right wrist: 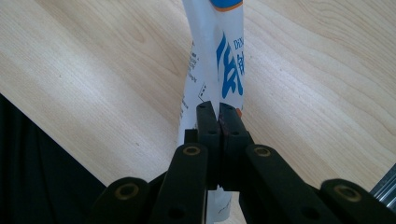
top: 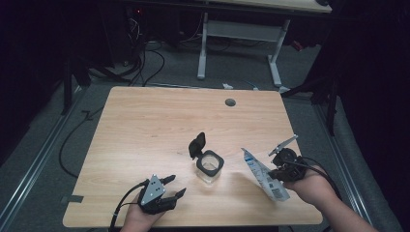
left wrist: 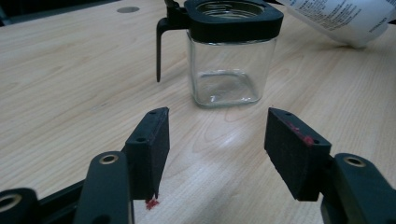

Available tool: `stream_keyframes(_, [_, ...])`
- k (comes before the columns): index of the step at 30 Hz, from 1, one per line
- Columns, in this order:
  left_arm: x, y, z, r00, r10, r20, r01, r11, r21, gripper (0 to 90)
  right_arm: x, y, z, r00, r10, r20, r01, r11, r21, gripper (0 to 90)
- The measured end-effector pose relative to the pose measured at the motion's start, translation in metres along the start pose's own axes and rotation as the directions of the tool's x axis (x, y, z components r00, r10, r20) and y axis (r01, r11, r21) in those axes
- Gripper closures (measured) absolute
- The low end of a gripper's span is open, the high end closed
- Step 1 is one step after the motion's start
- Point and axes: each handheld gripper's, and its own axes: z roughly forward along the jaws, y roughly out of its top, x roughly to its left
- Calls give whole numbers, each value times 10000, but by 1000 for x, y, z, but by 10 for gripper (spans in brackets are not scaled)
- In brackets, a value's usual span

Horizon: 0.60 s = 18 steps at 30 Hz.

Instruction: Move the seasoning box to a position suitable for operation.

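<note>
Two tools: right tool (right wrist: pixel 218 109) pinches the packet (right wrist: pixel 219 60), left tool (left wrist: pixel 217 140) gapes before the jar (left wrist: pixel 229 56).

Lab: bare desks (top: pixel 270 5), floor cables (top: pixel 145 63)

wood tabletop (top: pixel 145 125) w/ grey cable grommet (top: pixel 230 102) at far edge; white desk frame (top: pixel 239 43) and floor cables (top: pixel 145 63) behind.

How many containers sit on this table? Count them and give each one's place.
1. The glass jar stands upright near the table's middle, its black flip lid open. The white packet is held off to the jar's right, pinched in the right gripper.
</note>
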Motion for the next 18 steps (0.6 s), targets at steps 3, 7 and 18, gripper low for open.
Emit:
stream_keyframes(3, [-2, 1, 0, 9999, -30, 108, 31, 10000, -88, 427, 0, 2, -1, 10000, 0, -41, 1, 9998, 189, 898])
stream_keyframes(7, [-6, 2, 2, 9998, 1, 177, 3, 9998, -174, 407, 0, 4, 0, 10000, -15, -68, 18, 9992, 405, 898])
stream_keyframes(18, [-29, 4, 19, 9959, 131, 891, -87, 9987, -502, 312, 5, 6, -4, 9997, -183, -166, 190, 9989, 434, 898])
